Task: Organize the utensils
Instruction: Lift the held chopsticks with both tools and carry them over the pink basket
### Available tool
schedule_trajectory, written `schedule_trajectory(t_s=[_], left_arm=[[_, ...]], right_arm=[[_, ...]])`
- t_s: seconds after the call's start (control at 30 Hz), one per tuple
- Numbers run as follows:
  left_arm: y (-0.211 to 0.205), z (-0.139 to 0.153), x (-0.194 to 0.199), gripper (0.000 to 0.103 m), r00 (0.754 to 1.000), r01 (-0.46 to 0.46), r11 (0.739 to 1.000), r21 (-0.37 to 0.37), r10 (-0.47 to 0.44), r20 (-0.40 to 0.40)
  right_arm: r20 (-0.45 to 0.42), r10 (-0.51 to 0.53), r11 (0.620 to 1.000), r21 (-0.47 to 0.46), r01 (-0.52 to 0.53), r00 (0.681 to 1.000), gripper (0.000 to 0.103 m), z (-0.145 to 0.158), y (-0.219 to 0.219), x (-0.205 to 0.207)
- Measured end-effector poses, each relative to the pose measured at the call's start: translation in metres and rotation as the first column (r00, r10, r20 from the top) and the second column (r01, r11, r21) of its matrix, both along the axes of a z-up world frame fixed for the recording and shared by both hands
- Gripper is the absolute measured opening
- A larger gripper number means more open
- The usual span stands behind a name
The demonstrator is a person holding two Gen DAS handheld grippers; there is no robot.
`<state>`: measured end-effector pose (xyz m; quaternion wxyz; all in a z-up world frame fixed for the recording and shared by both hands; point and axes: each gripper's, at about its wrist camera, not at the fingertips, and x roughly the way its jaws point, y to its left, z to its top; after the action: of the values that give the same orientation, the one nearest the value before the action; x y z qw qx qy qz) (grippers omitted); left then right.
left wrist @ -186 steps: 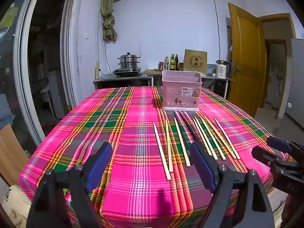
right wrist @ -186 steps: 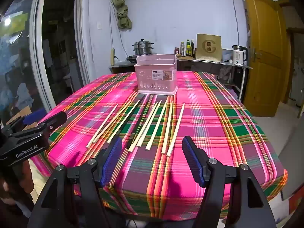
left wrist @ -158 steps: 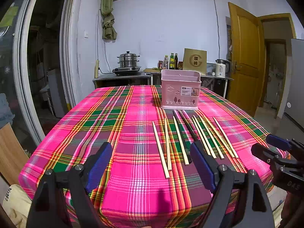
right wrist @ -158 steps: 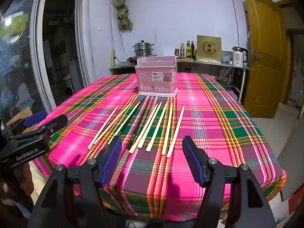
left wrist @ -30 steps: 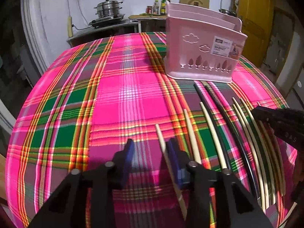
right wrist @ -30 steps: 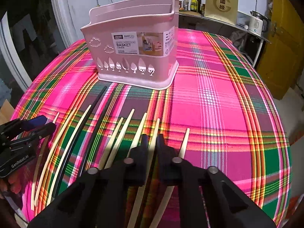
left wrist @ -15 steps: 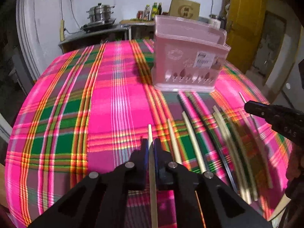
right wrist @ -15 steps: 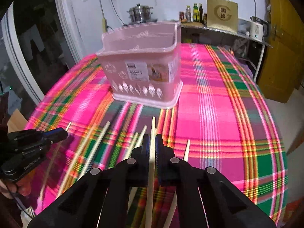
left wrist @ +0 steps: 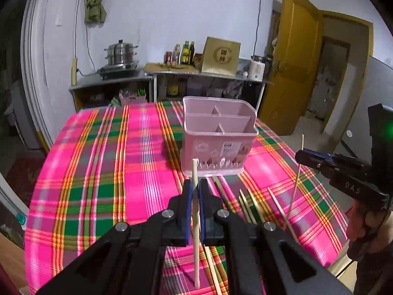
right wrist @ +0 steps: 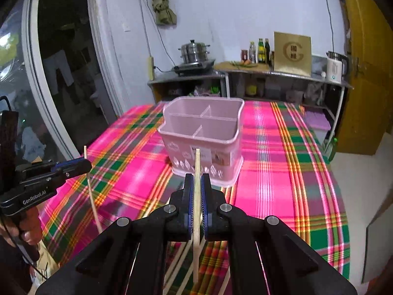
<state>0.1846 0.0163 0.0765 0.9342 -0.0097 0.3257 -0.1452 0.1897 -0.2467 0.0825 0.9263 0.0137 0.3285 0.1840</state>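
Left tongs [left wrist: 194, 198] clamp one chopstick [left wrist: 195, 233] upright above the counter [left wrist: 98, 172]. Pink basket [left wrist: 218, 135] stands ahead, loose chopsticks [left wrist: 250, 206] before it. Right tongs [right wrist: 196, 194] clamp another stick [right wrist: 197, 211] upright.

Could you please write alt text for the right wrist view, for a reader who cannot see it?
The right gripper is shut on a pale chopstick, raised before a pink divided utensil basket on a plaid tablecloth. At left, the left gripper holds another chopstick.
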Motion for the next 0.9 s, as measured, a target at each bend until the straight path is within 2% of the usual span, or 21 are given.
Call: schedule_trajectory(t_s=[0.3,0.63,0.9], left_arm=[[-0.007,0.046,0.017,0.006,0.997,0.011,1.000,-0.006,-0.011,0.079],[-0.013,0.107,0.073,0.006,0.988,0.013,0.998,-0.068,-0.002,0.154],[-0.014,0.111,0.121,0.006,0.987,-0.005,0.996,-0.093,0.021,0.162]], right_arm=[[0.082,0.012,1.000,0.018,-0.014,0.997,0.006,0.039,0.005,0.005],[0.188,0.016,0.996,0.079,-0.032,0.982,0.006,0.090,0.016,0.040],[0.217,-0.015,0.992,0.127,-0.013,0.976,0.006,0.099,0.023,0.084]])
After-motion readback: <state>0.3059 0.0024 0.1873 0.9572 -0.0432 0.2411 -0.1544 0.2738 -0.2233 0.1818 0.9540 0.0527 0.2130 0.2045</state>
